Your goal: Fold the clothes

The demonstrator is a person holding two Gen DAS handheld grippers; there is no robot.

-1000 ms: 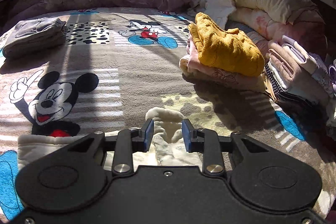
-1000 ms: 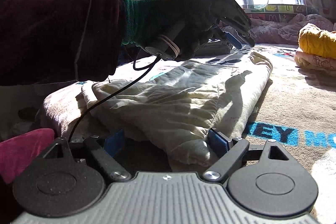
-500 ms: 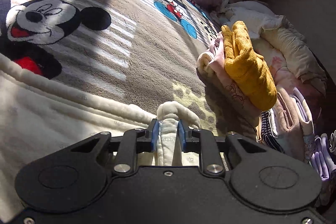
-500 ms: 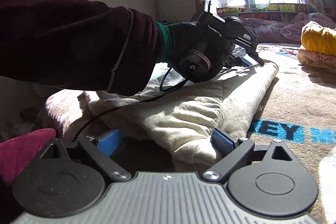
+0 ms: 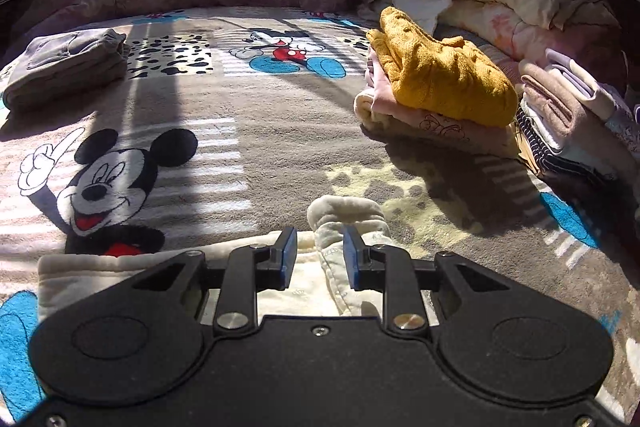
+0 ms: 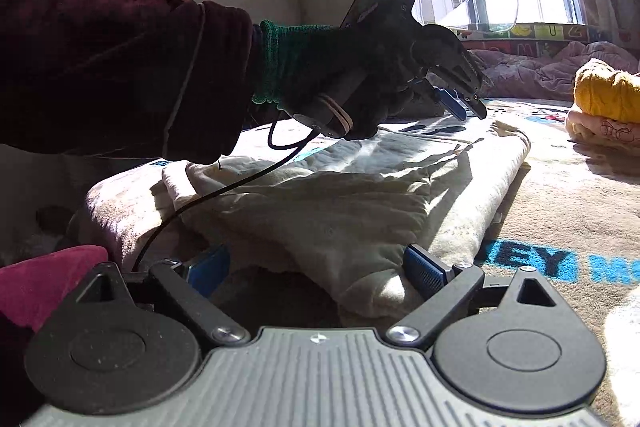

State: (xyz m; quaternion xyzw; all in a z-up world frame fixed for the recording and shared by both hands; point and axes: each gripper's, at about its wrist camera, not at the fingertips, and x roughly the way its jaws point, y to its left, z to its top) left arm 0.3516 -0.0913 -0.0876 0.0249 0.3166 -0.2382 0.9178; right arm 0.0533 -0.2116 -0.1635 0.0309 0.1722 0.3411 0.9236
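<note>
Cream fabric dominates both views: a cream quilted garment is spread across the cartoon-print blanket on the bed, doubled over lengthwise so that a thick rolled edge runs toward the window. The left gripper is held just above the far end of this garment, its blue-padded jaws set a narrow gap apart with a cream cuff-like fold rising between them; the pads appear not to be pressing on the cloth, so nothing is judged to be held. Seen from the right wrist camera, that same tool is carried in a gloved hand clear of the fabric. The right gripper is spread wide at the near end, a bulky corner of the garment lying between its jaws without being pinched. Both tools are thus stationed at opposite ends of the piece, a placement judged suited to taking both ends for a crosswise fold, though it would equally suit a fold just laid down and let go. Finished work is suggested nearby: a mustard knit sits atop a folded stack to the right, and a grey folded garment lies well apart at far left
</note>
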